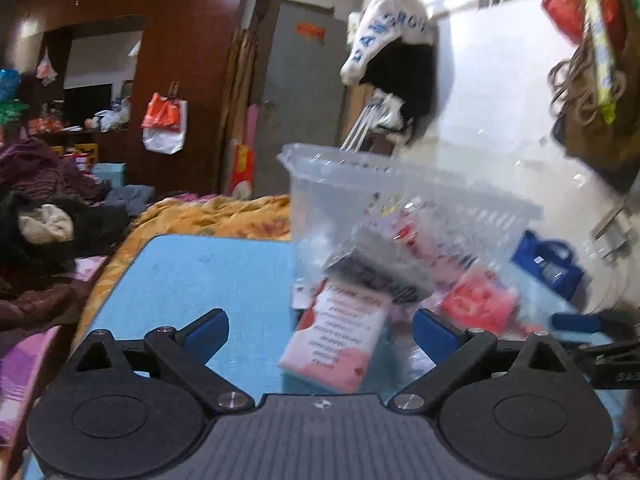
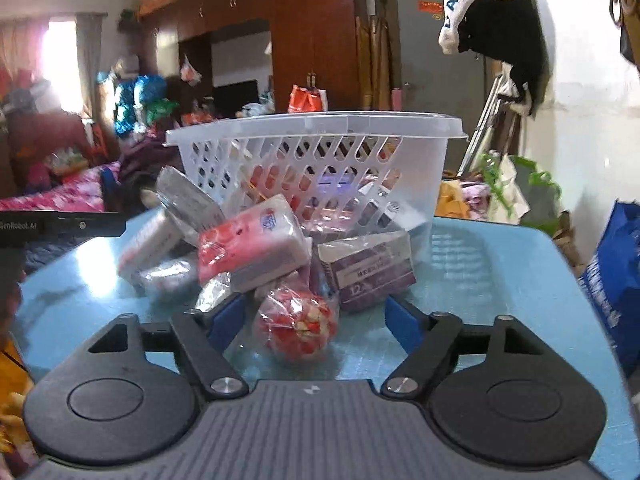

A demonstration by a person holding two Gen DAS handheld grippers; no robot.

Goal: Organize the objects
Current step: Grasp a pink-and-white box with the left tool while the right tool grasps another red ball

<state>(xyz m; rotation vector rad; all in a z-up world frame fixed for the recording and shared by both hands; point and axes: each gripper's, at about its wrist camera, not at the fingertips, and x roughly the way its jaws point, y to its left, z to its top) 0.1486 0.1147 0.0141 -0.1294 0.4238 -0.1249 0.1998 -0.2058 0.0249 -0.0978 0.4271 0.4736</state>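
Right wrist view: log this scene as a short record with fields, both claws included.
surface: blue table
container: white slotted basket, standing upright at the far side of the table
loose items: heap in front of the basket, including a pink tissue pack, a purple box and a red wrapped ball
right claw: open, jaws either side of the red wrapped ball, not pressing it
left claw: open, a pink printed pack ahead between its jaws, not gripped
task state: items lie outside the basket
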